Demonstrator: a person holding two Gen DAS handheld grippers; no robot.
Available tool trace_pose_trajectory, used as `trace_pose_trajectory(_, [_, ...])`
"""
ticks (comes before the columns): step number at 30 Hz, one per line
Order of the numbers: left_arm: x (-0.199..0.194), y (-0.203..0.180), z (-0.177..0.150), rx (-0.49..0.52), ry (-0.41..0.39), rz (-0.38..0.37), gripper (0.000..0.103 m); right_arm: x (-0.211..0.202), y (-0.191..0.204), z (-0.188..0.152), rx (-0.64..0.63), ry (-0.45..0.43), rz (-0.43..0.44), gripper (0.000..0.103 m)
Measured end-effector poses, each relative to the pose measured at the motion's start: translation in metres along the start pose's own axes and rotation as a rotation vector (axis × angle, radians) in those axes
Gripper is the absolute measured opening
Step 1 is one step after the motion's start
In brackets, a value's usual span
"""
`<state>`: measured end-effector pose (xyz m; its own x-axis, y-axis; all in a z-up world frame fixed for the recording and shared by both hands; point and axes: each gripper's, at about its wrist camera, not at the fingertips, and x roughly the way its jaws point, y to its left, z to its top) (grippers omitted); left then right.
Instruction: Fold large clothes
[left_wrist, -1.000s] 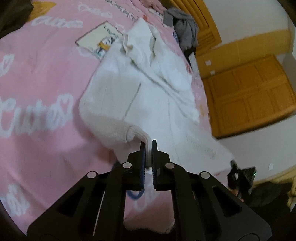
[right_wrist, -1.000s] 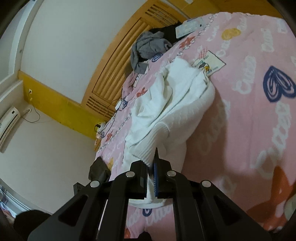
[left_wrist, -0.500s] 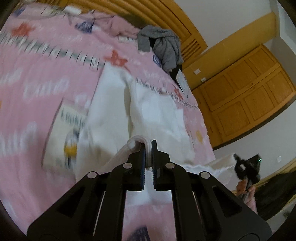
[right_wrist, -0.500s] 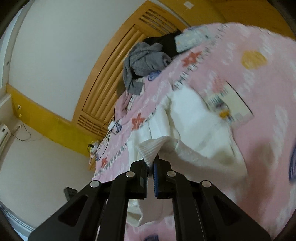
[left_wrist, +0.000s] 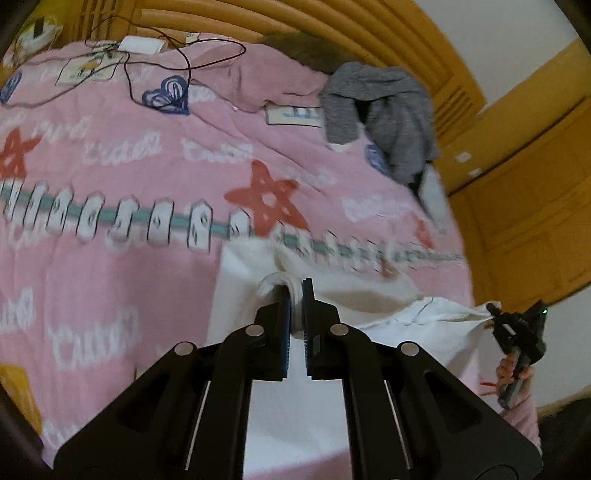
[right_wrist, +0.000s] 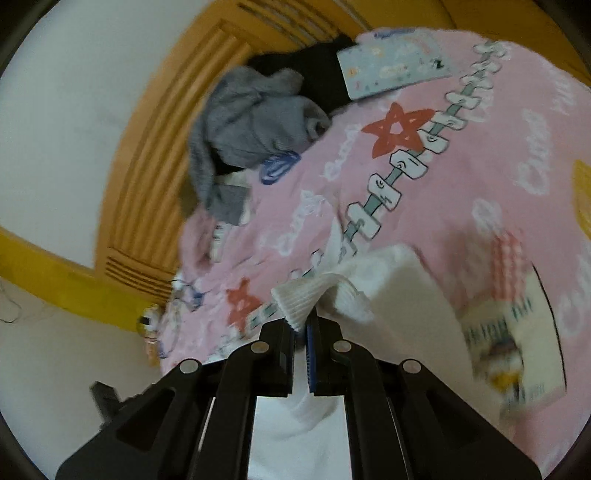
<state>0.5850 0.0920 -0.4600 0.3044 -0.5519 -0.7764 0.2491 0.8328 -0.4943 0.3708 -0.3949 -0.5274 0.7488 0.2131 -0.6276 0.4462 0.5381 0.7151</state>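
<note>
A white knit sweater lies on the pink bedspread, its ribbed hem lifted off the bed. My left gripper is shut on one ribbed edge of the hem. In the right wrist view, my right gripper is shut on another ribbed part of the white sweater. Seen from the left wrist, the right gripper sits at the far right, in a person's hand, with a corner of the white cloth drawn taut toward it.
A grey garment is heaped near the orange slatted headboard; it shows too as the grey garment beside a dark one. A cable and a small white box lie at the bed's head. Orange cabinets stand right.
Both grippers have carried the sweater's hem a long way up the bed toward the headboard, doubling the sweater over itself. The grey garment and headboard now look much closer.
</note>
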Motion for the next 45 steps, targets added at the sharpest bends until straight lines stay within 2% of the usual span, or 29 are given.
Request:
trace_pose_trajectory(1, [0.015,0.002,0.006,-0.014,0.008,0.021,0.005,0.023,-0.012,0.011,0.037,0.014,0.002,0.005])
trace_pose_trajectory(4, [0.075,0.023,0.015,-0.144,0.073,0.104,0.005,0.073,-0.045,0.027,0.161,0.06,0.003,0.005])
trace_pose_trajectory(7, [0.102,0.038,0.013,-0.224,0.126,0.157,0.005,0.104,-0.065,0.035,0.205,0.116,-0.021,0.006])
trace_pose_trajectory(9, [0.106,0.051,0.014,-0.323,0.147,0.121,0.005,0.111,-0.078,0.037,0.266,0.134,-0.024,0.006])
trace_pose_trajectory(12, [0.102,0.061,0.021,-0.405,0.148,0.053,0.005,0.114,-0.09,0.041,0.323,0.163,-0.052,0.006])
trace_pose_trajectory(13, [0.103,0.061,0.027,-0.403,0.164,0.032,0.005,0.117,-0.09,0.045,0.319,0.173,-0.073,0.006])
trace_pose_trajectory(15, [0.112,0.057,0.038,-0.318,0.211,0.046,0.005,0.127,-0.09,0.052,0.322,0.184,-0.098,0.006])
trace_pose_trajectory(17, [0.127,0.057,0.043,-0.279,0.262,0.027,0.005,0.142,-0.094,0.053,0.323,0.208,-0.126,0.012])
trace_pose_trajectory(19, [0.138,0.069,0.044,-0.301,0.317,-0.019,0.005,0.15,-0.106,0.05,0.389,0.231,-0.1,0.024])
trace_pose_trajectory(20, [0.14,0.078,0.046,-0.327,0.337,-0.053,0.005,0.149,-0.114,0.049,0.452,0.222,-0.069,0.04])
trace_pose_trajectory(21, [0.141,0.089,0.048,-0.351,0.366,-0.097,0.016,0.147,-0.119,0.049,0.509,0.203,-0.04,0.054])
trace_pose_trajectory(22, [0.141,0.097,0.051,-0.366,0.388,-0.141,0.036,0.141,-0.123,0.05,0.572,0.181,-0.009,0.059])
trace_pose_trajectory(23, [0.14,0.104,0.053,-0.375,0.404,-0.177,0.094,0.133,-0.122,0.052,0.596,0.172,-0.003,0.066])
trace_pose_trajectory(24, [0.137,0.108,0.054,-0.37,0.412,-0.177,0.097,0.124,-0.115,0.057,0.57,0.163,-0.023,0.07])
trace_pose_trajectory(25, [0.134,0.11,0.056,-0.344,0.42,-0.146,0.097,0.115,-0.104,0.062,0.507,0.151,-0.071,0.071])
trace_pose_trajectory(26, [0.13,0.11,0.056,-0.312,0.424,-0.121,0.097,0.103,-0.083,0.067,0.386,0.134,-0.142,0.072])
trace_pose_trajectory(27, [0.126,0.107,0.056,-0.271,0.423,-0.084,0.097,0.097,-0.064,0.068,0.281,0.128,-0.177,0.072])
trace_pose_trajectory(29, [0.114,0.094,0.052,-0.177,0.389,-0.001,0.097,0.085,0.002,0.055,-0.07,0.14,-0.262,0.073])
trace_pose_trajectory(30, [0.107,0.082,0.047,-0.108,0.372,0.046,0.097,0.084,0.032,0.042,-0.221,0.162,-0.276,0.077])
trace_pose_trajectory(32, [0.097,0.054,0.031,0.008,0.314,0.084,0.097,0.087,0.078,0.013,-0.435,0.231,-0.271,0.079])
trace_pose_trajectory(33, [0.092,0.038,0.017,0.044,0.281,0.076,0.097,0.095,0.104,-0.013,-0.56,0.286,-0.261,0.079])
trace_pose_trajectory(35, [0.086,0.017,-0.011,0.038,0.236,0.048,0.097,0.122,0.144,-0.067,-0.804,0.37,-0.312,0.079])
trace_pose_trajectory(37, [0.083,-0.001,-0.04,0.022,0.198,0.026,0.097,0.15,0.16,-0.107,-0.962,0.426,-0.37,0.079])
trace_pose_trajectory(39, [0.083,-0.013,-0.064,0.006,0.169,0.022,0.097,0.18,0.163,-0.133,-1.036,0.464,-0.421,0.077])
trace_pose_trajectory(42, [0.096,-0.021,-0.099,0.012,0.126,0.071,0.097,0.22,0.158,-0.148,-1.045,0.496,-0.492,0.078])
trace_pose_trajectory(45, [0.111,-0.003,-0.12,-0.036,0.158,0.062,0.097,0.243,0.154,-0.158,-1.127,0.465,-0.557,0.08])
